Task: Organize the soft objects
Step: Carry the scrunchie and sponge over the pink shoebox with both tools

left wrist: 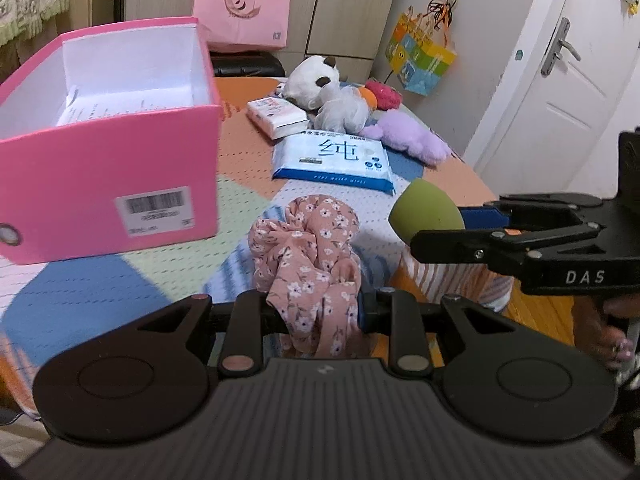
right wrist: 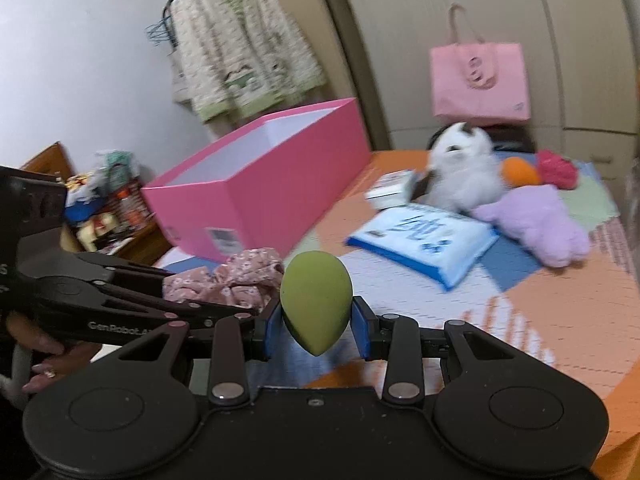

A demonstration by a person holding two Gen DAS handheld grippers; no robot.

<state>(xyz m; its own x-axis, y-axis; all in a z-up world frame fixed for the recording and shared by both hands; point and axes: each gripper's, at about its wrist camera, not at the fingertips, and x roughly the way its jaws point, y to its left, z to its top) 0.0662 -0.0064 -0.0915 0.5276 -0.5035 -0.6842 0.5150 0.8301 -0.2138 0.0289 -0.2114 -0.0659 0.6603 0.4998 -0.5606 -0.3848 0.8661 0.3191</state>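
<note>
Left gripper (left wrist: 320, 312) clamps the floral scrunchie (left wrist: 308, 248); right gripper (right wrist: 316, 328) pinches the green sponge (right wrist: 316, 300) at its waist, so neither slips. Both are airborne. Pink box (left wrist: 120, 184) sits open at 10 o'clock, likely destination. Wipes pack (left wrist: 336, 156) and panda plush (left wrist: 312, 80) wait at 12.

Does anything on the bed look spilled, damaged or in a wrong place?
Nothing looks spilled or damaged. The pink box stands upright and open on the bed. The plush panda, wipes pack and other soft things lie unsorted in a loose heap beyond it.
</note>
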